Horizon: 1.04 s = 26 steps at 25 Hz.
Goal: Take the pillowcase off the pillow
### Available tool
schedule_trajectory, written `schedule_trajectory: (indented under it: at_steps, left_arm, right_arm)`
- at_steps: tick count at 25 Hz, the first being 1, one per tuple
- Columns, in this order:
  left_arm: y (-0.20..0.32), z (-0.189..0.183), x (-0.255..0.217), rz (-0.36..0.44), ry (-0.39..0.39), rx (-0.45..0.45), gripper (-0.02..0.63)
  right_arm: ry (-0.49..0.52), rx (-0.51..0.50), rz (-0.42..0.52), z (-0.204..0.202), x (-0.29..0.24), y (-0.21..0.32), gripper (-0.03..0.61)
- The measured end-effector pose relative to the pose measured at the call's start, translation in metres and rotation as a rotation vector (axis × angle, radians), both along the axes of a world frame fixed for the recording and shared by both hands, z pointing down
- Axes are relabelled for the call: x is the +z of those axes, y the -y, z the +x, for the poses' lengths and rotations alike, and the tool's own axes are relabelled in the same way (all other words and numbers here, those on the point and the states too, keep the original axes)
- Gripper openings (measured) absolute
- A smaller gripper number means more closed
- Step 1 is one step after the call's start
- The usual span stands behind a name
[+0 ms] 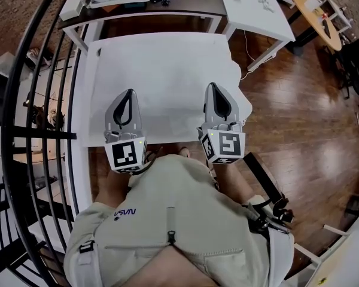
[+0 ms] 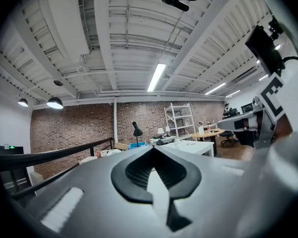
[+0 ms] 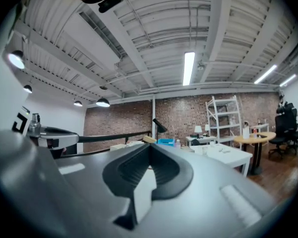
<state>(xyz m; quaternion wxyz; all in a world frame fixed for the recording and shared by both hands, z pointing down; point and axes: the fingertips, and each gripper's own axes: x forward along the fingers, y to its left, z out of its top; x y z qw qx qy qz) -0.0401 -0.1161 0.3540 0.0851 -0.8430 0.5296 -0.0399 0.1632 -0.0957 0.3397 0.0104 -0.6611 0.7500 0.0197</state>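
Head view: the left gripper (image 1: pixel 130 92) and right gripper (image 1: pixel 213 86), each with jaws pressed fully together on nothing, hover side by side above the white rectangular fabric pillowcase (image 1: pixel 167 70). It lies flat on the white table (image 1: pixel 84 100) beneath them. The person's beige shirt (image 1: pixel 185 220) reads "NASA" (seen upside down).

Left gripper view: the tips meet, facing a red brick wall (image 2: pixel 74 128).

Right gripper view: the tips meet, with a white metal shelving rack (image 3: pixel 223 118) ahead. Only the head view takes in the whole pillowcase.

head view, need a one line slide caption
Left tongs and right tongs, both shut, pinch the white pillowcase side by side.
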Motion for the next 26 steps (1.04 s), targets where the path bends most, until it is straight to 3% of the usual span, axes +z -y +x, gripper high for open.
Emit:
schedule_trajectory:
  at_steps: [3, 8, 12, 16, 20, 26]
  left_arm:
    - [0.001, -0.005, -0.004, -0.003, -0.034, -0.023, 0.006]
    - [0.002, -0.009, 0.003, -0.01, 0.001, -0.014, 0.006]
    - [0.001, -0.005, 0.0, -0.013, -0.04, -0.014, 0.006]
    - [0.0, -0.002, 0.005, -0.014, 0.003, 0.013, 0.006]
    - [0.0, -0.001, 0.0, -0.019, -0.043, 0.004, 0.006]
    - [-0.002, 0.0, 0.011, -0.028, 0.023, 0.033, 0.006]
  right_arm:
    - [-0.005, -0.008, -0.03, -0.005, 0.011, -0.003, 0.0]
    - [-0.008, -0.004, -0.034, -0.003, 0.014, -0.006, 0.0]
    - [-0.006, 0.0, -0.036, -0.002, 0.014, -0.007, 0.0]
    - [-0.006, -0.007, -0.043, -0.004, 0.016, -0.008, 0.0]
    - [-0.006, -0.01, -0.047, -0.005, 0.015, -0.008, 0.0]
    - [-0.004, -0.016, -0.058, -0.008, 0.017, -0.014, 0.0]
